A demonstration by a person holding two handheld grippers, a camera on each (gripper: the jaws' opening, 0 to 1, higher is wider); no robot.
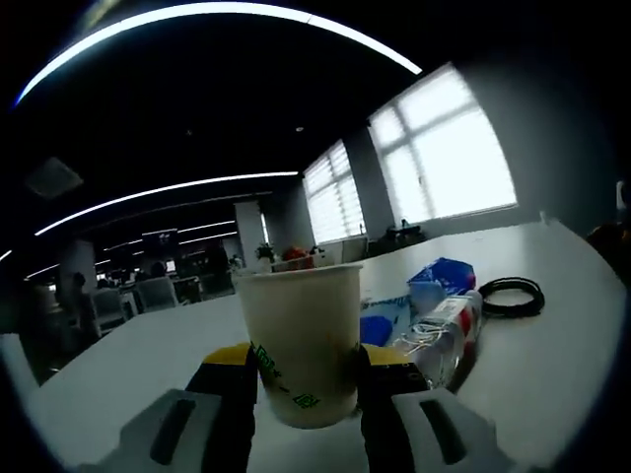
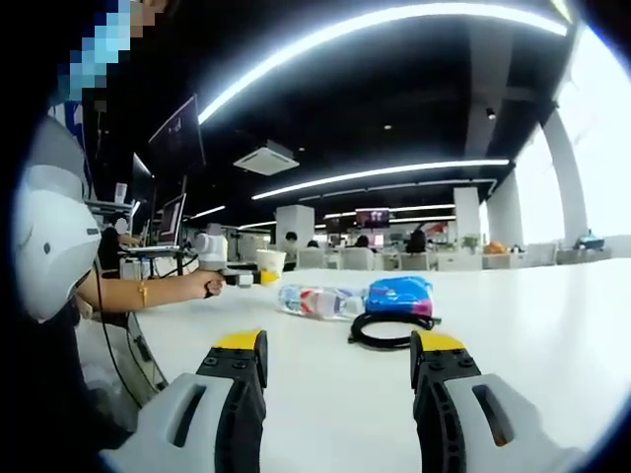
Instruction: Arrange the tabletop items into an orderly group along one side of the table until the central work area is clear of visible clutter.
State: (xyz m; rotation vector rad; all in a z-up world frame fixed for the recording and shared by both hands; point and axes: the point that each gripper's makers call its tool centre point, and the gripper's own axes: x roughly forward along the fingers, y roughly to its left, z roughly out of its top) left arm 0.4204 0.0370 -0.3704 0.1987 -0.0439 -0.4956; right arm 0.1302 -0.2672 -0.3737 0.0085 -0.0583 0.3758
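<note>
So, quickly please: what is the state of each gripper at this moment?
Left gripper: closed on the paper cup, which stands on the table.
Right gripper: open, holding nothing, pointed toward the black cable coil.

Blown-out windows and ceiling light strips; dim interior, fisheye-bent edges.

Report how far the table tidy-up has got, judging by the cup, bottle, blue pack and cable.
Done: nothing looks finished; the plastic bottle, blue pack and black cable coil lie loosely together on the white table. In hand: the left claw is shut on the paper cup. Left: placing the cup and lining up the rest along one side; the right claw is open and holds nothing.
</note>
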